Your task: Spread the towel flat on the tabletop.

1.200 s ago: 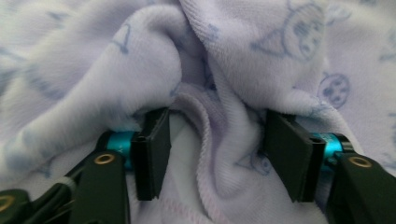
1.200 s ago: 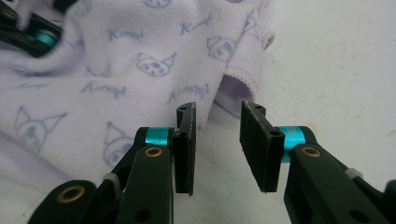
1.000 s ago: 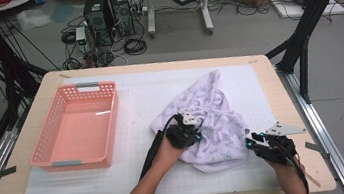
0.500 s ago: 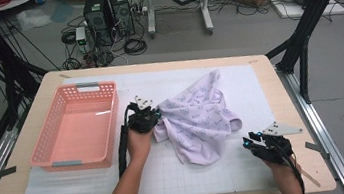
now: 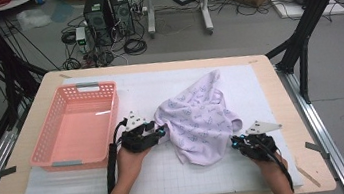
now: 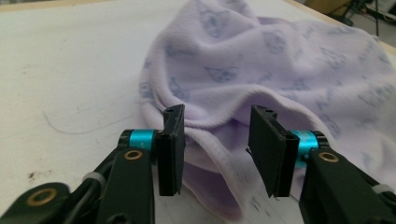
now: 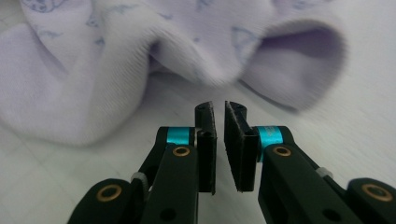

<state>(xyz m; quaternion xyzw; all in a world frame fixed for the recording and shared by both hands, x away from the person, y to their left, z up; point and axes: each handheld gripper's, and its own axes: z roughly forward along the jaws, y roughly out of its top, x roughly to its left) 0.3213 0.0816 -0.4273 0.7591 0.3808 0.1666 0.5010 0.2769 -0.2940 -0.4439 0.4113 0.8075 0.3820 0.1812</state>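
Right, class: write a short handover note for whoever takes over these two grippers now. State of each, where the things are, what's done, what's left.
Left gripper: jaws have just been opening and now stand apart at the near-left hem of the lilac cloth, pads not pressing it.
Right gripper: jaws have just been closing, nearly together, nothing between them, just short of the cloth's near-right edge.
Cloth lies rumpled on the white mat; pink basket to its left holds nothing.
Done: cloth dragged out leftwards.
Left, probably: grip the corners, flatten or fold, perhaps put it in the basket.

Light purple cloth (image 5: pixel 199 118) with small blue pictures, soft, crumpled, spread flat on white mat, just right of pink basket (image 5: pixel 77 127).
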